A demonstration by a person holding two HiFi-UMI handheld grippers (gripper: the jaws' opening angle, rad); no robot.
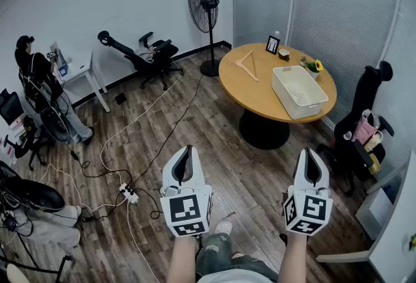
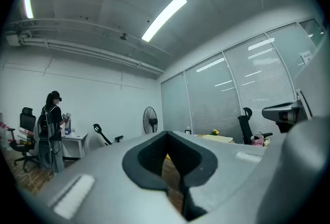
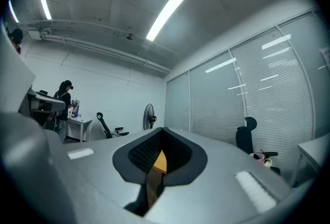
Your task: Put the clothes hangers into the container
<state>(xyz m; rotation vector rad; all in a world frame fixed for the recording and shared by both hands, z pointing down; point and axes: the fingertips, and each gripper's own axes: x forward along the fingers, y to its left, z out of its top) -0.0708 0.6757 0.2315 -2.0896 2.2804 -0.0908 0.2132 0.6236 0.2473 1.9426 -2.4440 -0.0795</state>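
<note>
Hanger [image 1: 246, 66], of pale wood, lies flat on the round surface [image 1: 260, 96] at its far left part. The white container [image 1: 298, 91] stands on the same surface, apart from the hanger and to its right. A small frame [image 1: 273, 45] stands at the far edge. From the head view both claws hover over the wooden floor [image 1: 214, 125], well short of the surface: left claw [image 1: 186, 153] and right claw [image 1: 310, 157].

In the left gripper view the left claw [image 2: 170, 164] is clenched on nothing, with only a thin slit between its jaws. A fan [image 2: 150, 120] and a person [image 2: 51, 130] stand far off.

In the right gripper view the right claw [image 3: 159, 158] is likewise clenched and empty.
</note>
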